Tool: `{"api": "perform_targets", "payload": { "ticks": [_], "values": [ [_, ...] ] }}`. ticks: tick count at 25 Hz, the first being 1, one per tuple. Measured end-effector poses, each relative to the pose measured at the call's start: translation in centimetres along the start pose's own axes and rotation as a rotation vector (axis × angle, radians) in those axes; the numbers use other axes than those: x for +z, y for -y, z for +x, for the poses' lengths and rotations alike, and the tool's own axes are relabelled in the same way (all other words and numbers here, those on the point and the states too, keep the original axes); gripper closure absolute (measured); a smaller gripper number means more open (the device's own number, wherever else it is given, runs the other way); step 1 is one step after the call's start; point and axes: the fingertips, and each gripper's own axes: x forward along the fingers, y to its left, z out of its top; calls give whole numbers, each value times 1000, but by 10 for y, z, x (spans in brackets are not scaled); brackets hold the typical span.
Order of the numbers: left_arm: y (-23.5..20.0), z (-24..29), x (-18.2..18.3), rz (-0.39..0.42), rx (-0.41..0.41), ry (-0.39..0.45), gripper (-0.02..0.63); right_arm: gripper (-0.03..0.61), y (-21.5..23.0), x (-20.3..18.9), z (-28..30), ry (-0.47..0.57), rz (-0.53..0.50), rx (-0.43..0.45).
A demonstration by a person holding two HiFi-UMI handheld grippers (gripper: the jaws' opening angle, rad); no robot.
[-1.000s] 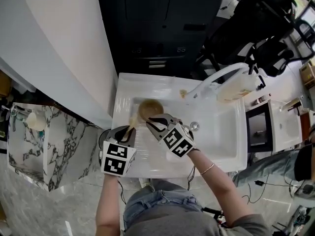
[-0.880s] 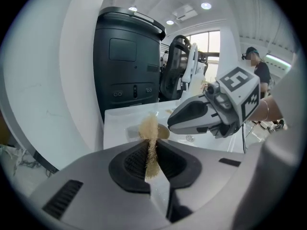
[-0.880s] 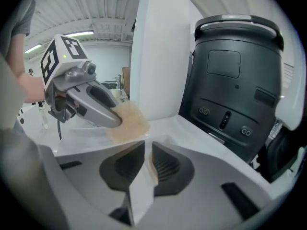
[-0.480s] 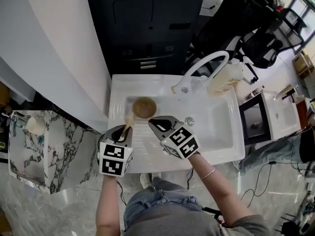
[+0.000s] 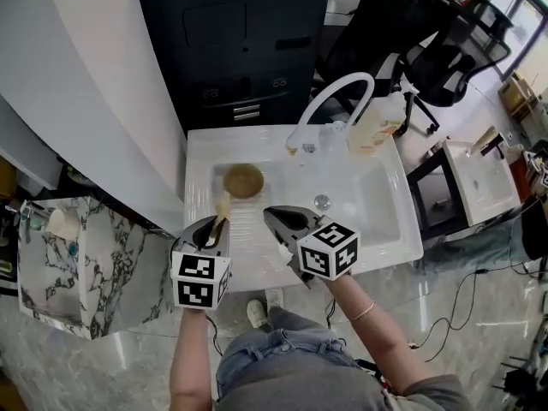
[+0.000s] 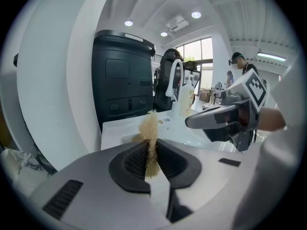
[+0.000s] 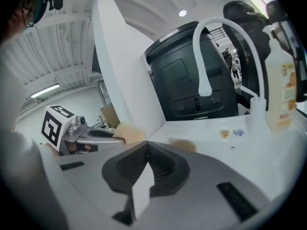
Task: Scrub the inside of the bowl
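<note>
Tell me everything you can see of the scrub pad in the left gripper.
The scrub pad is pale tan and coarse, fibrous like loofah. It is a thin piece standing on edge, pinched between the ribbed pads of the left gripper, whose jaws are shut on it. Its frayed end sticks out past the jaws. In the head view it points toward the brown bowl in the white sink; whether it touches the bowl is unclear.

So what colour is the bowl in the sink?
The bowl is light brown, like wood. The head view shows it best.
</note>
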Motion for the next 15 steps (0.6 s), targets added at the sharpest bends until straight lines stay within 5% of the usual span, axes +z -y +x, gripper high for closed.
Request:
{"api": "perform_targets", "payload": {
  "ticks": [15],
  "values": [
    [15, -39, 12, -59, 8, 129, 568, 569, -22, 6, -44, 137, 43, -82]
  ]
}}
